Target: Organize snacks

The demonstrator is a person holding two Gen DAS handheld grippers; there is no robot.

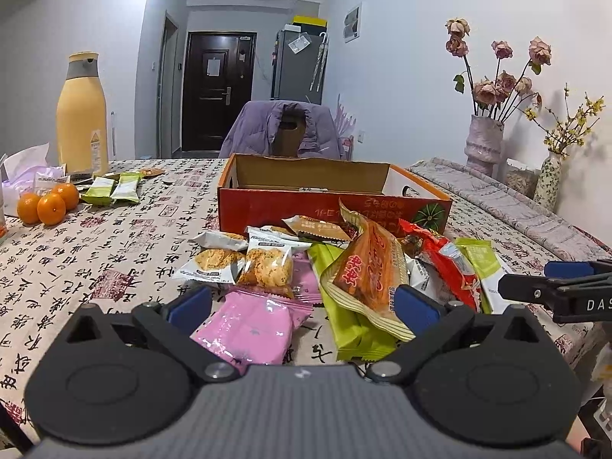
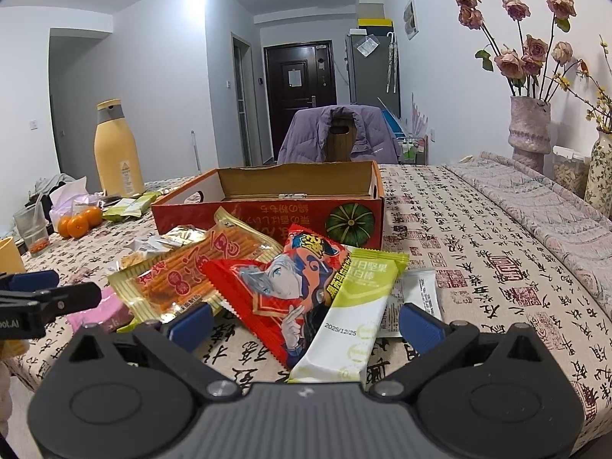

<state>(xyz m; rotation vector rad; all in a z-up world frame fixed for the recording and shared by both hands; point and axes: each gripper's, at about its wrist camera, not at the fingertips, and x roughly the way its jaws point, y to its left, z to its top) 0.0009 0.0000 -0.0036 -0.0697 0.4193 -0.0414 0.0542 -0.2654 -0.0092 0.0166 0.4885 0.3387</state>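
A heap of wrapped snacks lies on a counter point(image 2: 478, 237) covered by a calligraphy-print cloth, just in front of an open red cardboard box point(image 2: 267, 206) printed with a green pumpkin. In the left wrist view, the left claw point(image 1: 304, 306) hovers open and empty over a pink packet point(image 1: 248, 325), with a lime-green packet point(image 1: 348, 329) and an orange stick-snack bag point(image 1: 367, 267) beside it. In the right wrist view, the right claw point(image 2: 306, 321) is spread wide, holding nothing, above a red cartoon-face bag point(image 2: 275, 287) and a white-and-green nut bar point(image 2: 352, 317). Overlapping wrappers hide the lower packets, and the box's floor is out of sight.
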